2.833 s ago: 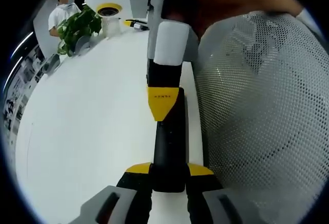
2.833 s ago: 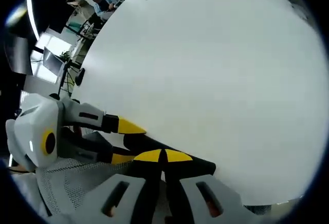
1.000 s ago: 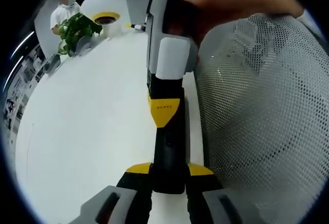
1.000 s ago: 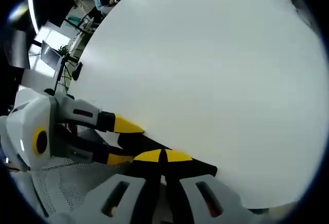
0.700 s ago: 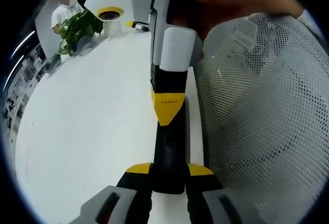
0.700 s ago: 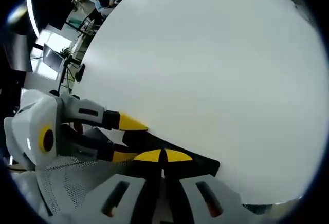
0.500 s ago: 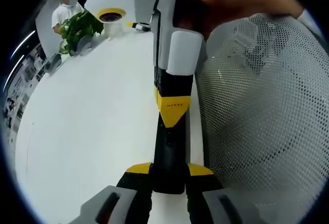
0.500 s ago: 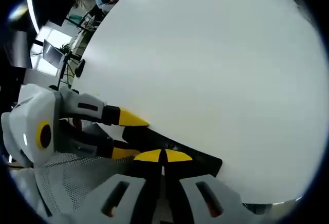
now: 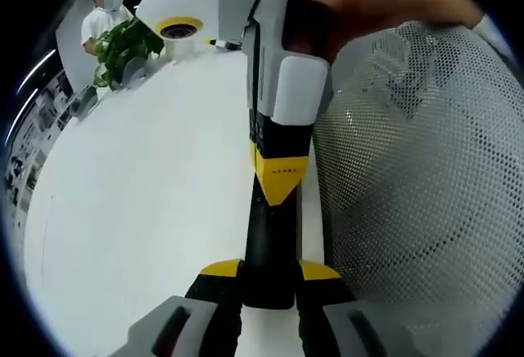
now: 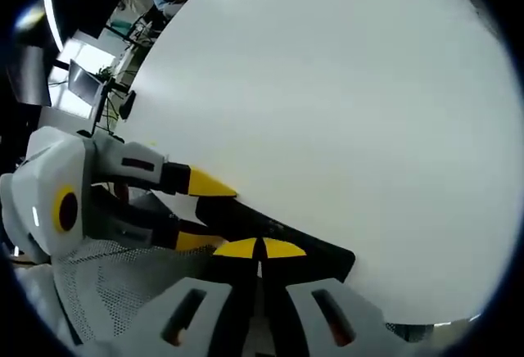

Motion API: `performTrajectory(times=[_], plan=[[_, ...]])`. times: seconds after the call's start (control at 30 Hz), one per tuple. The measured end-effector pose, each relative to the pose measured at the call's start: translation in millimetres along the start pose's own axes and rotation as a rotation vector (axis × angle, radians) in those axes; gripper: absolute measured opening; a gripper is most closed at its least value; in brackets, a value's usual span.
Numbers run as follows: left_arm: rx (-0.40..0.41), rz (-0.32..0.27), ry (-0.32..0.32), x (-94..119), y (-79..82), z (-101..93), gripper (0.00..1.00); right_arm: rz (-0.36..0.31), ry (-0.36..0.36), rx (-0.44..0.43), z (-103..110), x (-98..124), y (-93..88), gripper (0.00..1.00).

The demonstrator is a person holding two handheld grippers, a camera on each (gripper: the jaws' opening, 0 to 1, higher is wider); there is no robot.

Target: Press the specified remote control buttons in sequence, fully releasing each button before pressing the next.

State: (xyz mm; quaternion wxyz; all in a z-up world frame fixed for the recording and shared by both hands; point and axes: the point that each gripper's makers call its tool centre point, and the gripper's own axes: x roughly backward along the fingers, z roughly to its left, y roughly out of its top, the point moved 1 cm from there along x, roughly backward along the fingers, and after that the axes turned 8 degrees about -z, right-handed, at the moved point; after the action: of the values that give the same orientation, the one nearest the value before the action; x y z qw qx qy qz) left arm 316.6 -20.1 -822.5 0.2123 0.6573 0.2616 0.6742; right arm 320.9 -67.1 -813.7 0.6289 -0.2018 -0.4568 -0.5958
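Centrally in the left gripper view, the left gripper (image 9: pixel 268 279) is clenched on the near end of a black remote control (image 9: pixel 268 242), which lies lengthwise between its yellow-tipped jaws and extends away over the white table (image 9: pixel 139 201). The right gripper (image 9: pixel 282 178) enters from the far side, held by a hand (image 9: pixel 368 1); its jaws are drawn together with nothing between them, and their yellow tip points down onto the upper face of the remote control. Whether the tip actually touches a button cannot be told. A white mesh surface (image 9: pixel 417 193) lies to the right, just beside the remote control. At the far left of the table stand a green plant (image 9: pixel 123 46) and a white cup (image 9: pixel 178 46); a person (image 9: pixel 102 13) stands beyond them.

Seen in the right gripper view, the closed yellow tips of the right gripper (image 10: pixel 260 249) rest over the remote control (image 10: pixel 286 238), while the left gripper (image 10: pixel 192 210) comes in from the left, gripping that same remote above the table (image 10: pixel 344 103).
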Motion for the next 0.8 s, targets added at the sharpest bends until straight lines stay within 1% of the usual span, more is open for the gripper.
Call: performTrajectory(times=[0.13, 0.23, 0.37, 0.43, 0.5, 0.57, 0.63, 0.73, 0.8], plan=[[-0.001, 0.0, -0.001, 0.1, 0.0, -0.1, 0.24, 0.003, 0.001, -0.001, -0.5, -0.8, 0.2, 0.0], [0.0, 0.0, -0.002, 0.1, 0.0, -0.1, 0.25, 0.009, -0.012, 0.067, 1.6, -1.4, -0.4, 0.0], [-0.001, 0.003, -0.002, 0.0, 0.0, 0.1, 0.25, 0.007, 0.009, 0.021, -1.3, -0.3, 0.0, 0.0], [-0.002, 0.001, -0.001, 0.1, 0.1, 0.0, 0.25, 0.011, 0.007, 0.03, 0.6, -0.6, -0.1, 0.0], [-0.001, 0.001, -0.001, -0.2, 0.0, 0.1, 0.25, 0.014, -0.005, 0.064, 1.9, -0.9, -0.3, 0.0], [-0.003, 0.001, -0.001, -0.3, -0.1, 0.2, 0.24, 0.015, -0.007, 0.068, 1.4, -0.8, -0.3, 0.0], [-0.003, 0.002, -0.001, -0.3, -0.1, 0.1, 0.24, 0.015, -0.004, 0.056, 0.9, -0.5, -0.3, 0.0], [-0.003, 0.001, 0.0, 0.0, 0.2, -0.2, 0.24, 0.011, 0.006, 0.014, -1.2, -0.2, 0.2, 0.0], [-0.003, 0.001, 0.0, 0.1, 0.3, -0.3, 0.24, 0.012, 0.007, 0.008, 0.1, 0.2, -0.3, 0.0]])
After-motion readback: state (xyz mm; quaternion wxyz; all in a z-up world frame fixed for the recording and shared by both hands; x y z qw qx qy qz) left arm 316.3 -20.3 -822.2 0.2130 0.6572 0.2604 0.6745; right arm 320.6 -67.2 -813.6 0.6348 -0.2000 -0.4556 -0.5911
